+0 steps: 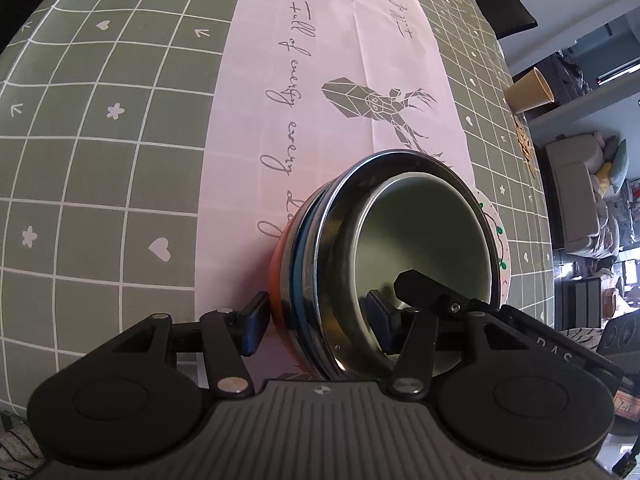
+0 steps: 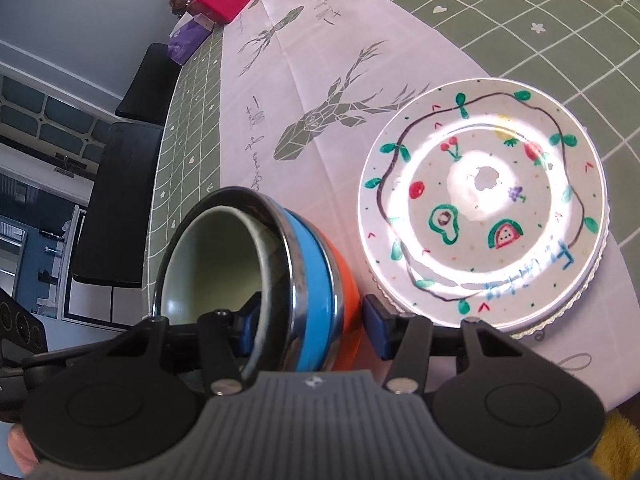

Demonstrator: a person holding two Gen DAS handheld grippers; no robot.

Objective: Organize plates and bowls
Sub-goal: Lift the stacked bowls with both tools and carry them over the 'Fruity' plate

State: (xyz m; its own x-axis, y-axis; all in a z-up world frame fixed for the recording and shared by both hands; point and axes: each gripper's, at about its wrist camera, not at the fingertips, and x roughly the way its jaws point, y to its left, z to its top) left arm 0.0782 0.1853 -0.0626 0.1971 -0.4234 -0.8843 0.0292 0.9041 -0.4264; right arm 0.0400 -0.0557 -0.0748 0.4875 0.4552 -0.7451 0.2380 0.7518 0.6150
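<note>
Left wrist view: both claws, left (image 1: 318, 326) and right (image 2: 312, 330), straddle the bowls' (image 1: 400, 260) rims. Contact unclear. Nested stack looks heavy, slippery; plate (image 2: 484, 208) fragile.

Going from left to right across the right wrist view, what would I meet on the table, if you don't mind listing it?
Dark chair backs at the table's left edge → nested stack of bowls held on its rim by the right hand-held gripper → fruit-painted plate lying flat on the runner → green checked tablecloth.
</note>
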